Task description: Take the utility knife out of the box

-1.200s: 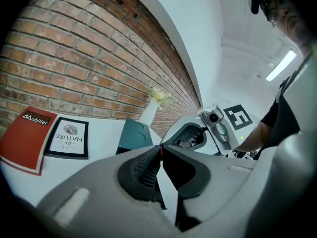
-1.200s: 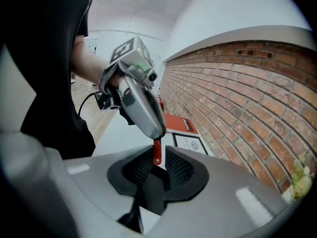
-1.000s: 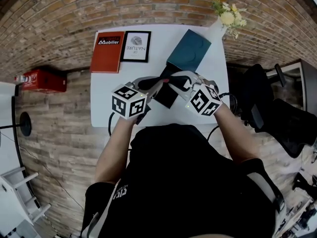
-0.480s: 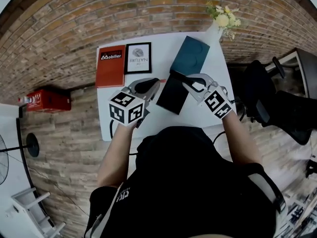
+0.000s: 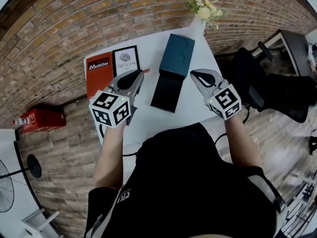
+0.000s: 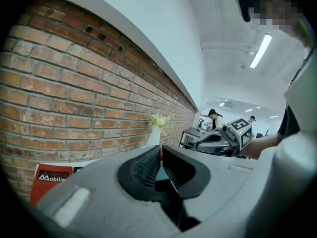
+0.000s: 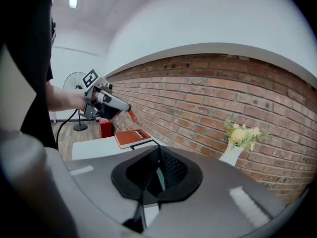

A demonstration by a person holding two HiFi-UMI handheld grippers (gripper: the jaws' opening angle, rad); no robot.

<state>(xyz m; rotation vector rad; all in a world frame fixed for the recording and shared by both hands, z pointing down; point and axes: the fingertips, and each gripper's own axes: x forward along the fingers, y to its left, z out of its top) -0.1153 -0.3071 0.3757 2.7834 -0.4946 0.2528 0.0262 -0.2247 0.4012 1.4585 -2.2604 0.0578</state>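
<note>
In the head view my left gripper (image 5: 138,75) is lifted over the white table (image 5: 148,118), left of the box, and is shut on the utility knife. The knife's red tip (image 5: 145,71) pokes out past the jaws. It shows as a thin red sliver (image 6: 159,151) between the pads in the left gripper view. The right gripper view shows the same red tip (image 7: 132,115). The dark open box (image 5: 165,90) lies mid-table with its teal lid (image 5: 177,53) behind it. To the right of the box my right gripper (image 5: 195,74) is raised, its jaws closed together with nothing between them.
A red book (image 5: 97,73) and a framed card (image 5: 126,59) lie at the table's far left. A white vase of flowers (image 5: 204,11) stands at the back against the brick wall. A black chair (image 5: 252,78) is to the right. A red case (image 5: 39,119) sits on the floor at left.
Both grippers have risen off the box and spread apart. The left carried the knife up and to the left. The right gripper's jaws, open at the box before, have closed empty.
</note>
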